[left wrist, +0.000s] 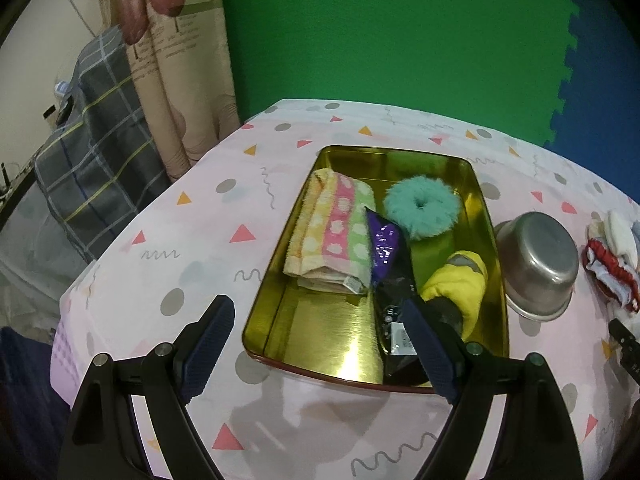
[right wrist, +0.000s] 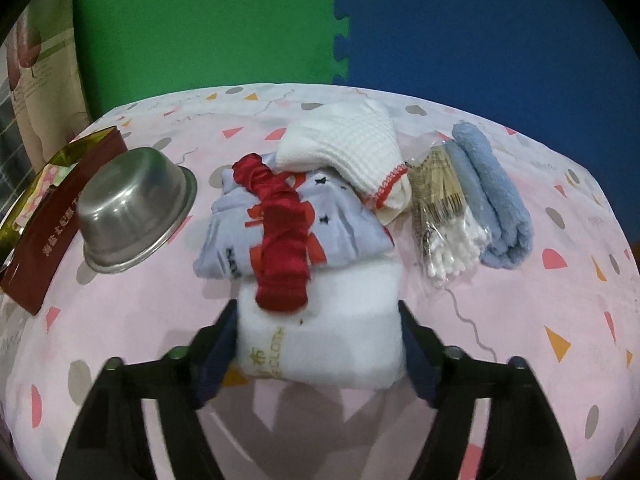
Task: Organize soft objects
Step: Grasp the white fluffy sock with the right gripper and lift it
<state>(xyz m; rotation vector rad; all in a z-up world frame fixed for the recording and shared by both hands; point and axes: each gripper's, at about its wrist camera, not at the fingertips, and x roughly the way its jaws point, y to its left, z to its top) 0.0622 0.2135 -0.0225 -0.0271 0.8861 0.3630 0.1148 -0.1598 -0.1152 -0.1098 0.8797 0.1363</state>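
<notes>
Right gripper [right wrist: 318,344] closed, it seemed, on white cloth pack [right wrist: 320,344], red scrunchie [right wrist: 282,236] lying over it, left gripper [left wrist: 320,338] open, empty above gold tin [left wrist: 320,340] on bench [left wrist: 180,248].

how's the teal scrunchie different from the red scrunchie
The teal scrunchie is fluffy; the red scrunchie is shiny and satiny. The teal one lies flat as an open ring in the gold tin tray; the red one is out on the table, stretched long over a folded pale blue garment and a white cloth pack. Both are soft gathered hair ties.
</notes>
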